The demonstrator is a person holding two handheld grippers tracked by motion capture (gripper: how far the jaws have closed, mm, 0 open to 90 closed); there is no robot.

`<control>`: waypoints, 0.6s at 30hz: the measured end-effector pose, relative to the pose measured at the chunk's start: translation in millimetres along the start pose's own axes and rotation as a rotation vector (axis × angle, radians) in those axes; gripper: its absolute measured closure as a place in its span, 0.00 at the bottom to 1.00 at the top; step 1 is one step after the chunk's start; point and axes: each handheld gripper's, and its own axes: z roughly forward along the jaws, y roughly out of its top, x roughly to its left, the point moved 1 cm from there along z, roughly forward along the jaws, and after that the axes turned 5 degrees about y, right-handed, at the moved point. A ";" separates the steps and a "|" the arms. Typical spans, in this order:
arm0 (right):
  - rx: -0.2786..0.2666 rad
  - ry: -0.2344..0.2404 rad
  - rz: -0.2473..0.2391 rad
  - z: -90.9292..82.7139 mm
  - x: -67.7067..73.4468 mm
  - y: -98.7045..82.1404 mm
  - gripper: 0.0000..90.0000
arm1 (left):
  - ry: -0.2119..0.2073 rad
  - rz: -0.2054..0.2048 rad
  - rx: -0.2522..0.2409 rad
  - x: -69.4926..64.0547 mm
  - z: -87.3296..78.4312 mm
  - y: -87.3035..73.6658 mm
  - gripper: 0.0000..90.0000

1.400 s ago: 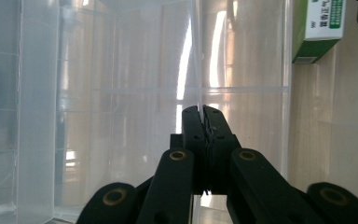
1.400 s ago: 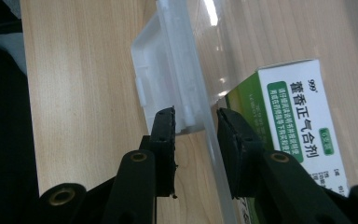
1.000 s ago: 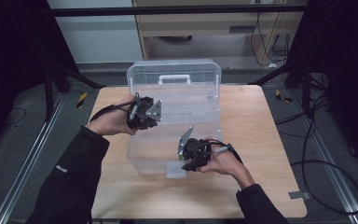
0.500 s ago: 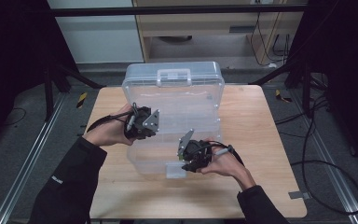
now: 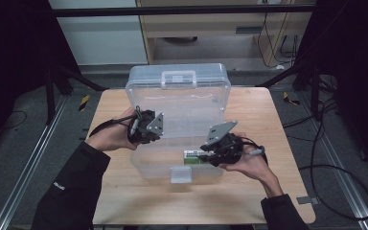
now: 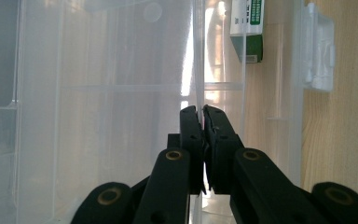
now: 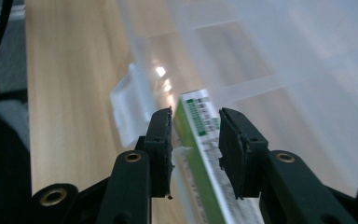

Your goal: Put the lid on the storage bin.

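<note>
A clear plastic box (image 5: pixel 139 165) lies open on the wooden table, its lid (image 5: pixel 177 81) with a handle at the back. My left gripper (image 5: pixel 149 133) (image 6: pixel 201 112) is shut on a thin clear wall of the box at its left side, where lid and base meet. A small green and white carton (image 5: pixel 191 157) (image 7: pixel 200 140) (image 6: pixel 247 28) lies in the base near the front. My right gripper (image 5: pixel 206 155) (image 7: pixel 196 123) hovers over it. Its jaws have just been opening; the carton runs between them with gaps at both pads.
The box's white latch (image 5: pixel 179 175) (image 7: pixel 128 107) (image 6: pixel 319 51) sticks out at the front wall. Bare wood (image 5: pixel 249 201) lies left, right and in front of the box. Cables trail on the floor at the right.
My right gripper has drawn back to the right and lifted a little from the carton. The left gripper has sunk slightly toward the front with the clear wall in it.
</note>
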 end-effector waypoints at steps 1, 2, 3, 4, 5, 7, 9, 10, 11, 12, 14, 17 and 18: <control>-0.020 -0.014 0.011 -6.1 -1.9 -1.3 0.73 | 0.000 -0.001 0.000 -0.1 0.0 -0.1 0.96; -0.042 -0.028 0.024 -12.0 -3.6 -2.6 0.74 | -0.001 -0.002 -0.001 -0.1 0.1 -0.1 0.96; -0.067 -0.043 0.029 -17.8 -6.0 -3.7 0.75 | -0.001 -0.003 -0.002 -0.1 0.1 -0.1 0.96; -0.092 -0.059 0.045 -23.2 -8.5 -4.6 0.76 | -0.002 -0.004 0.000 -0.1 0.0 -0.1 0.96; -0.118 -0.072 0.067 -28.3 -11.4 -5.5 0.77 | -0.003 -0.005 0.002 -0.1 -0.1 -0.1 0.96; -0.171 -0.116 0.087 -37.3 -18.0 -7.1 0.80 | -0.002 -0.005 0.002 -0.2 -0.2 -0.3 0.96; -0.228 -0.154 0.128 -45.1 -25.6 -8.5 0.82 | -0.003 -0.007 0.000 -0.4 -0.2 -0.7 0.96; -0.253 -0.171 0.151 -48.6 -29.8 -9.2 0.83 | -0.004 -0.007 -0.002 -0.6 -0.2 -0.9 0.96; -0.273 -0.196 0.180 -51.6 -34.6 -9.6 0.84 | -0.006 -0.009 -0.002 -0.8 -0.1 -1.2 0.96; -0.287 -0.219 0.202 -54.3 -39.9 -10.0 0.84 | -0.006 -0.006 -0.003 -0.7 -0.1 -1.2 0.96; -0.330 -0.248 0.241 -58.6 -50.9 -10.9 0.85 | -0.011 -0.008 -0.003 -1.3 0.1 -1.3 0.96; -0.372 -0.289 0.292 -62.3 -67.0 -9.9 0.88 | -0.014 -0.009 -0.007 -2.0 0.3 -1.9 0.96; -0.377 -0.297 0.303 -62.5 -70.2 -9.4 0.89 | -0.014 -0.009 -0.010 -2.2 0.3 -2.4 0.96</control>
